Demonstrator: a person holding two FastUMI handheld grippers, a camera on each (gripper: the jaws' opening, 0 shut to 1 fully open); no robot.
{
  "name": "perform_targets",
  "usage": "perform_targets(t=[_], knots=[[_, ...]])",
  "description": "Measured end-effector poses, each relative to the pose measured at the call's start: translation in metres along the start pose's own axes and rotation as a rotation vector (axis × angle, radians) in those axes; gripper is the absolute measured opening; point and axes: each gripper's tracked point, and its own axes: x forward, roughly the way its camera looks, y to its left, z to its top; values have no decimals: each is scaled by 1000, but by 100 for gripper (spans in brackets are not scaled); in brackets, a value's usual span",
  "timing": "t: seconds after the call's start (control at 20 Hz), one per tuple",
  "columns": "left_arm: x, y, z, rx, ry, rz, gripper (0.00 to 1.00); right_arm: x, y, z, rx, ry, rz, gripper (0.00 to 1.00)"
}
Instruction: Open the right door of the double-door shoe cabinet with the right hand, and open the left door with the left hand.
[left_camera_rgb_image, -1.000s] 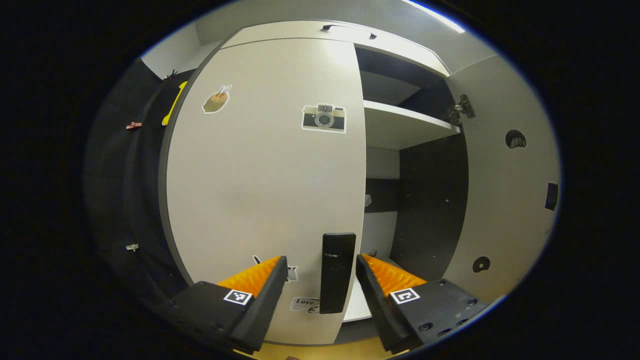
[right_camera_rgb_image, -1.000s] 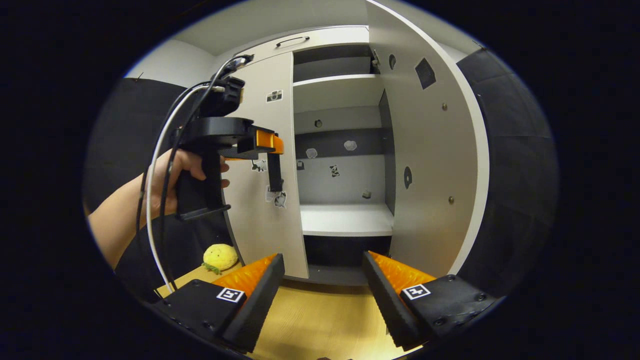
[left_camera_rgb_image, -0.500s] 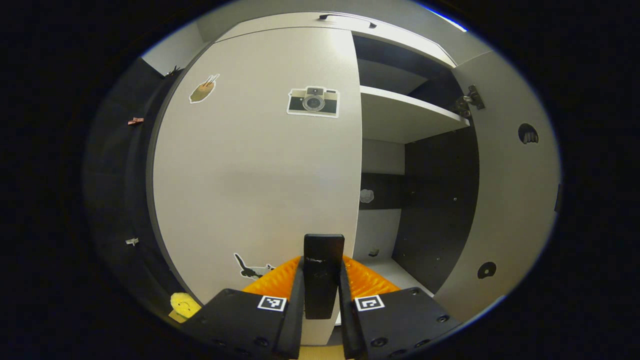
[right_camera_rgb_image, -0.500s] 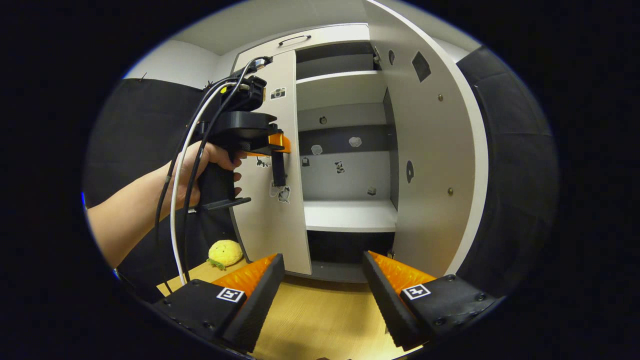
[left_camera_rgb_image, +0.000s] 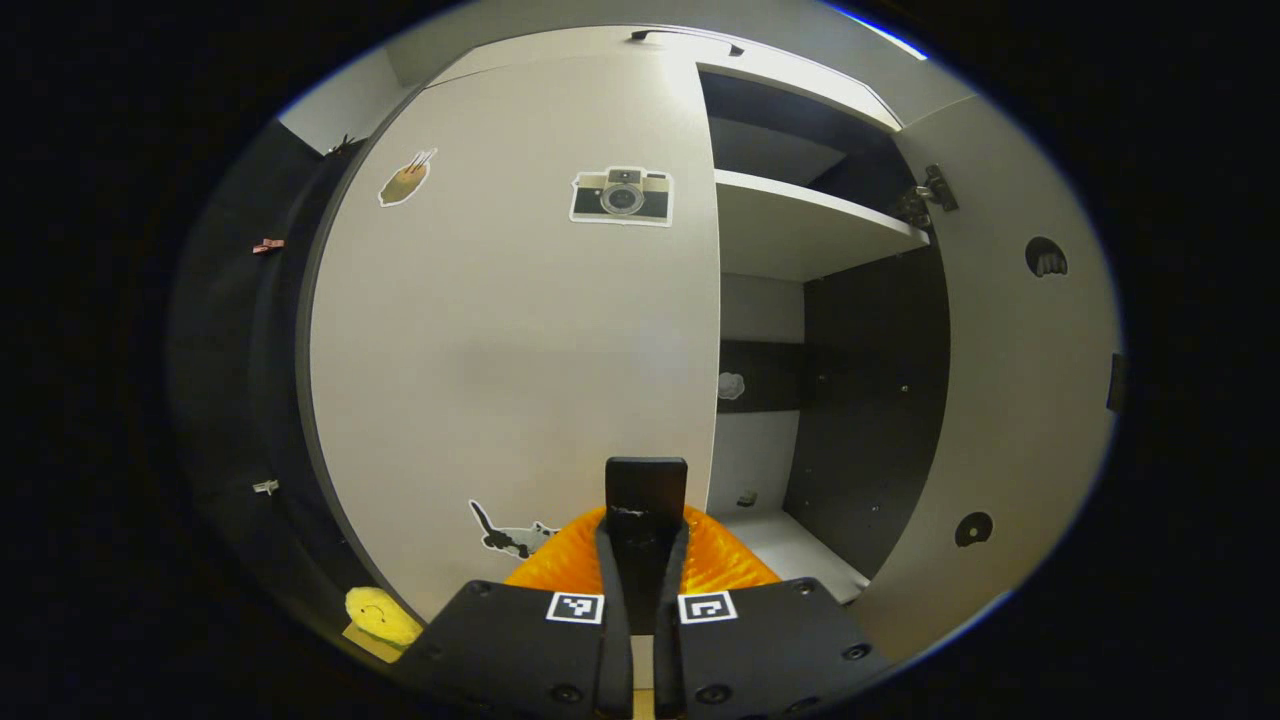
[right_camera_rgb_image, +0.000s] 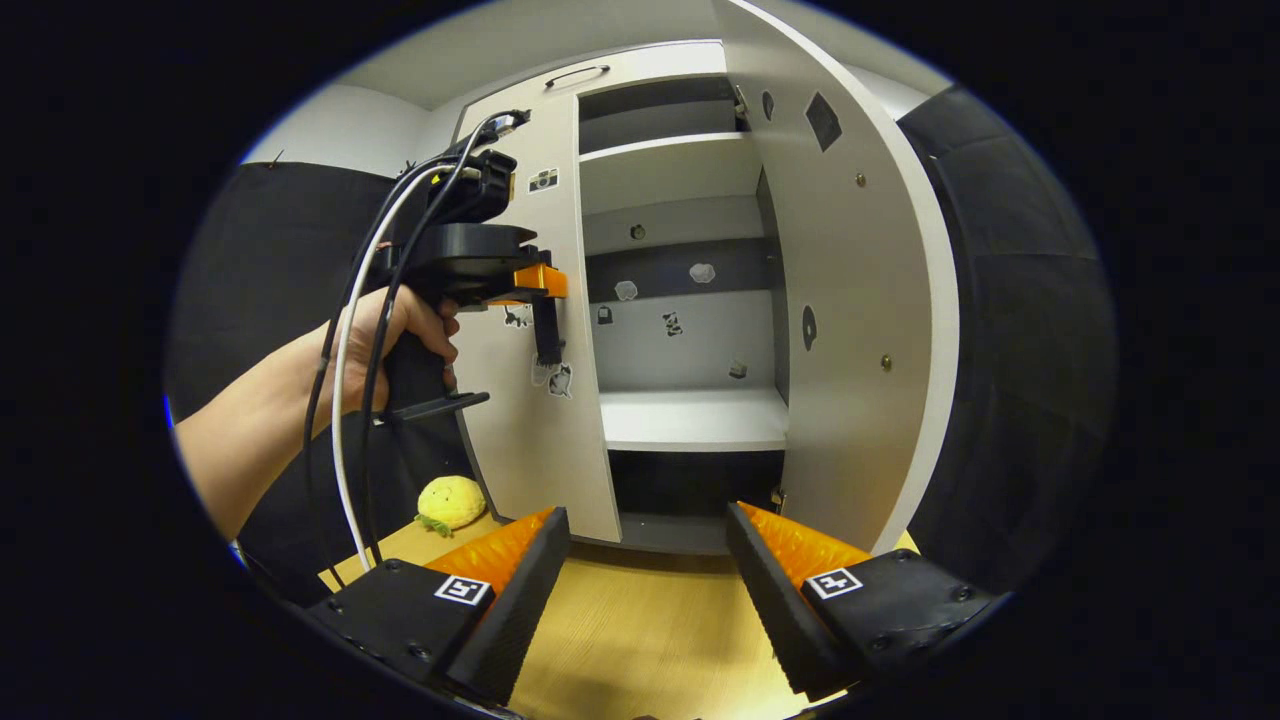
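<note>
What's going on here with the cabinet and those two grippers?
A person is opening a double-door shoe cabinet with a handheld gripper in each hand. The right door already stands swung open, showing the shelves inside. The left gripper is clamped on the dark handle of the left door, which looks closed or barely cracked. The right gripper hangs open and empty over the wooden floor in front of the cabinet. A yellow plush toy sits at the left.
</note>
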Motion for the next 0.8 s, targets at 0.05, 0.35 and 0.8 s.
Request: perform_targets(t=[0.05,0.35,0.8], knots=[[-4,0,0,-7,-4,-6,13,0,-1,1,0,0,-6,99],[-62,12,-4,-37,-7,-77,13,-2,12,-2,-12,10,-42,99],[-135,52,-6,-63,-30,-127,13,-10,55,-11,-20,12,-96,99]])
